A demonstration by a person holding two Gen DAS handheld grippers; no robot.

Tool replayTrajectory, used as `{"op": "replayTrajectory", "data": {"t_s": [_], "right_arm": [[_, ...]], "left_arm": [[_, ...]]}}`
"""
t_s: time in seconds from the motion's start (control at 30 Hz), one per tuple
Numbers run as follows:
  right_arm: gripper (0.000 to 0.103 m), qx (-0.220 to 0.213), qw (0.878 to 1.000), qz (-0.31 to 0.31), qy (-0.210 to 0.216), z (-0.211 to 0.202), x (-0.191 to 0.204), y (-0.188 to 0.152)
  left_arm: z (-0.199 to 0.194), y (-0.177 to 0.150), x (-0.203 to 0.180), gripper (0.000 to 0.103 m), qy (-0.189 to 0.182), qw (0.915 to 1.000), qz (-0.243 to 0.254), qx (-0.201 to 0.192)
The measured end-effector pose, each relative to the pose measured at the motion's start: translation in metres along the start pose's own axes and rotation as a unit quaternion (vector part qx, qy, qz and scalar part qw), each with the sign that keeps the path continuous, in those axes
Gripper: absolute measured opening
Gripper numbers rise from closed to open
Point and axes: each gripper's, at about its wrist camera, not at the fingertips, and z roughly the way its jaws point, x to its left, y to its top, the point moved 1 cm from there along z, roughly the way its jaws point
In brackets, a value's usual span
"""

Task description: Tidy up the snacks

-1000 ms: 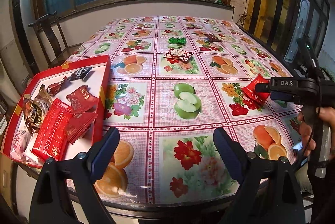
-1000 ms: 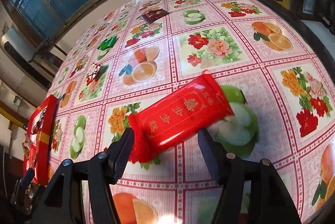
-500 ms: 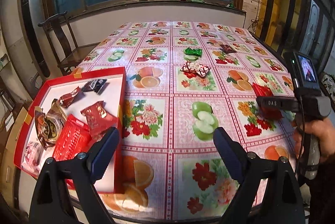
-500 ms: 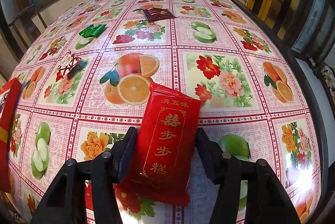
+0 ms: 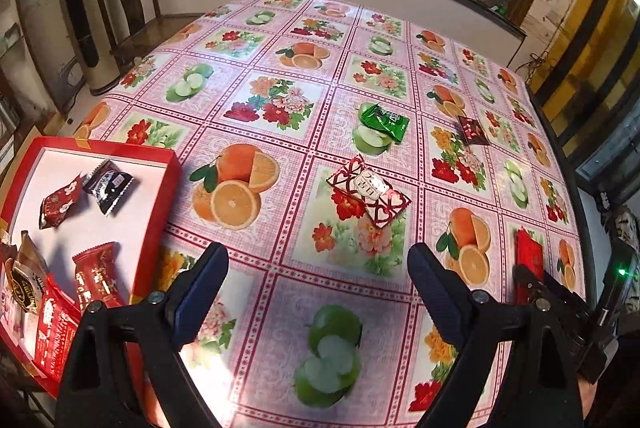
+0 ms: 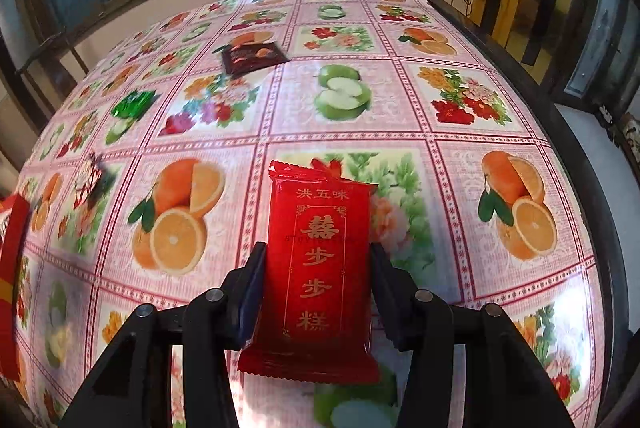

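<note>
My right gripper [image 6: 318,264] is shut on a red snack packet [image 6: 318,260] with gold Chinese writing, held just above the table; it also shows at the right of the left wrist view [image 5: 529,262]. My left gripper [image 5: 318,268] is open and empty above the tablecloth. A red box [image 5: 158,211] with a white floor holds several wrapped snacks at the left. On the table lie a red-and-white heart-patterned packet [image 5: 368,191], a green packet [image 5: 383,119] and a dark brown packet [image 5: 473,131].
The table [image 5: 280,308] has a fruit-and-flower cloth. A wooden chair [image 5: 132,7] stands at the far left corner. The table's dark right edge [image 6: 600,228] runs near the right gripper. Windows line the far wall.
My right gripper has closed on the red packet, which has turned lengthwise between the fingers. The left gripper has moved forward and turned right, so the heart packet is closer ahead.
</note>
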Motion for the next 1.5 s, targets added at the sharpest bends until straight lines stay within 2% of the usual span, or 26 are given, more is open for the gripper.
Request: {"op": "replayTrajectory", "data": {"t_s": [0.17, 0.33, 0.4, 0.6, 0.8, 1.03, 1.23, 1.3, 1.43, 1.5], "right_arm": [[0.053, -0.028, 0.999, 0.035, 0.029, 0.006, -0.022, 0.013], [0.052, -0.030, 0.999, 0.004, 0.021, 0.004, -0.014, 0.009], [0.052, -0.028, 0.999, 0.001, 0.038, 0.003, -0.012, 0.007], [0.052, -0.028, 0.998, 0.008, 0.050, 0.002, -0.015, 0.005], [0.053, -0.026, 0.998, 0.004, 0.058, 0.002, -0.011, 0.003], [0.053, -0.026, 0.998, 0.009, 0.062, 0.001, -0.013, 0.003], [0.053, -0.027, 0.998, 0.007, 0.060, 0.002, -0.013, 0.003], [0.053, -0.028, 0.998, 0.007, 0.061, 0.002, -0.013, 0.003], [0.053, -0.028, 0.998, 0.001, 0.053, 0.002, -0.012, 0.003], [0.053, -0.028, 0.998, -0.003, 0.048, 0.002, -0.010, 0.003]], "left_arm": [[0.034, 0.017, -0.022, 0.091, 0.037, 0.9985, -0.028, 0.030], [0.061, 0.026, -0.036, 0.091, 0.057, 0.9968, -0.042, 0.037], [0.070, 0.028, -0.039, 0.091, 0.061, 0.9962, -0.049, 0.038], [0.094, 0.032, -0.046, 0.091, 0.083, 0.9935, -0.060, 0.049], [0.105, 0.027, -0.049, 0.090, 0.088, 0.9920, -0.074, 0.052], [0.109, 0.026, -0.052, 0.089, 0.099, 0.9923, -0.060, 0.045], [0.107, 0.029, -0.057, 0.071, 0.093, 0.9941, -0.045, 0.033], [0.107, 0.029, -0.059, 0.060, 0.089, 0.9950, -0.038, 0.025], [0.107, 0.029, -0.067, 0.050, 0.084, 0.9963, -0.013, 0.014], [0.108, 0.031, -0.070, 0.038, 0.077, 0.9970, 0.000, 0.009]]}}
